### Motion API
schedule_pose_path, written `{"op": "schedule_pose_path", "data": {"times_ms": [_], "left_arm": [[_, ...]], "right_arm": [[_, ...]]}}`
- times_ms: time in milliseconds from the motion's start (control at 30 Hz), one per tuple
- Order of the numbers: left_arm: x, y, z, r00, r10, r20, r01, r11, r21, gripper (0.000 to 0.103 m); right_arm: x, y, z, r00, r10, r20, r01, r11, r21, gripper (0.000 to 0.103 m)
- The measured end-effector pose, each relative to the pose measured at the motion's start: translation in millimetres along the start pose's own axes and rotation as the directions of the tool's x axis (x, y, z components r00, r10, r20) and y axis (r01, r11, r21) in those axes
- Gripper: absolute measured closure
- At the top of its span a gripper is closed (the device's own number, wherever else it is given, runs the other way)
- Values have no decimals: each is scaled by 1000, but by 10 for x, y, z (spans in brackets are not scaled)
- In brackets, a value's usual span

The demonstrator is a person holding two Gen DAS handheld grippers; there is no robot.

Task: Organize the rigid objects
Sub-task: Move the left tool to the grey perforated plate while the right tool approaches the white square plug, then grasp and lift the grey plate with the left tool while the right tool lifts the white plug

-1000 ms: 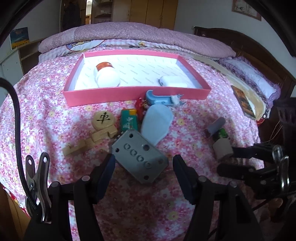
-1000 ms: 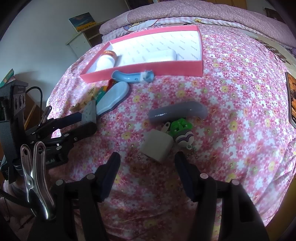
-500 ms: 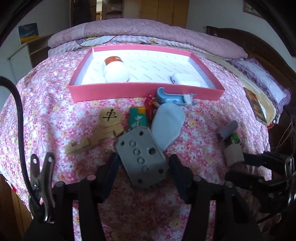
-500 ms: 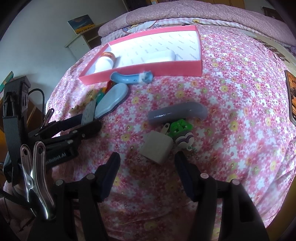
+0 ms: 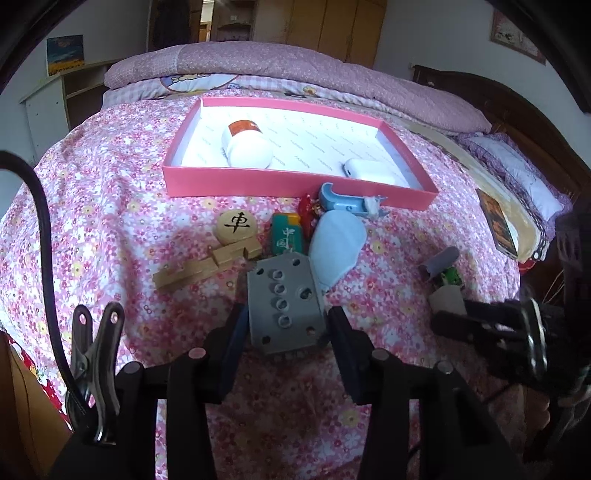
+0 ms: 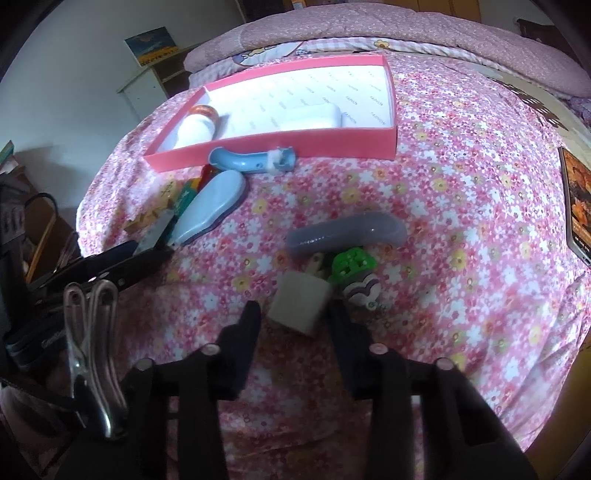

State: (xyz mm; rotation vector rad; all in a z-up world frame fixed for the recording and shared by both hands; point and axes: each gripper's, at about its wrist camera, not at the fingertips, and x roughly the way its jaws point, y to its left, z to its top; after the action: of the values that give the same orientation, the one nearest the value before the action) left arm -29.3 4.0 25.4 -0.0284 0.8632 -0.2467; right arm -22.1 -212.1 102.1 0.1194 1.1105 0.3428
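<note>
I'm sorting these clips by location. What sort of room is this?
Most likely a bedroom. The objects lie on a bed with a pink floral sheet, a folded quilt across its far end, a dark wooden headboard with a pillow, and wooden wardrobe doors behind.

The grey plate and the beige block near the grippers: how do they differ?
The grey plate is flat, wide and full of round holes; the beige block is chunky, cube-like and plain. The plate sits in the left gripper, the block in the right gripper. The plate lies beside the blue oval, the block beside a green toy. Both rest on the floral bedspread.
</note>
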Motion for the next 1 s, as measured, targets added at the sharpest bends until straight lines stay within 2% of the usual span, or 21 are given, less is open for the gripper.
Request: {"op": "schedule_pose_path", "data": {"times_ms": [200, 333, 567, 733, 800, 833, 867, 1000], "left_arm": [[93, -20, -62, 999, 5, -37, -4, 1000, 9, 56], [139, -35, -37, 1000, 10, -26, -11, 1000, -5, 55], [173, -77, 21, 999, 12, -31, -13, 1000, -22, 43], [199, -75, 80, 1000, 15, -24, -16, 999, -49, 42], [196, -87, 85, 999, 26, -22, -27, 999, -37, 43], [192, -98, 90, 999, 46, -24, -46, 999, -23, 55], [183, -109, 90, 997, 69, -24, -70, 998, -4, 56], [129, -48, 81, 999, 16, -33, -17, 1000, -19, 56]], "right_arm": [[2, 13, 2, 1000, -21, 10, 21, 1000, -14, 72], [-5, 61, -19, 1000, 4, 14, -4, 999, -33, 73], [35, 107, -12, 1000, 15, 1, -15, 999, -49, 73], [56, 136, 17, 1000, 14, 3, -14, 998, -63, 70], [69, 161, 29, 1000, 13, 7, -12, 998, -66, 70], [56, 157, 22, 1000, 13, 10, -12, 998, -68, 70], [47, 158, 19, 1000, 12, 13, -11, 997, -73, 70], [26, 165, 15, 1000, 1, 18, 1, 997, -84, 75]]}}
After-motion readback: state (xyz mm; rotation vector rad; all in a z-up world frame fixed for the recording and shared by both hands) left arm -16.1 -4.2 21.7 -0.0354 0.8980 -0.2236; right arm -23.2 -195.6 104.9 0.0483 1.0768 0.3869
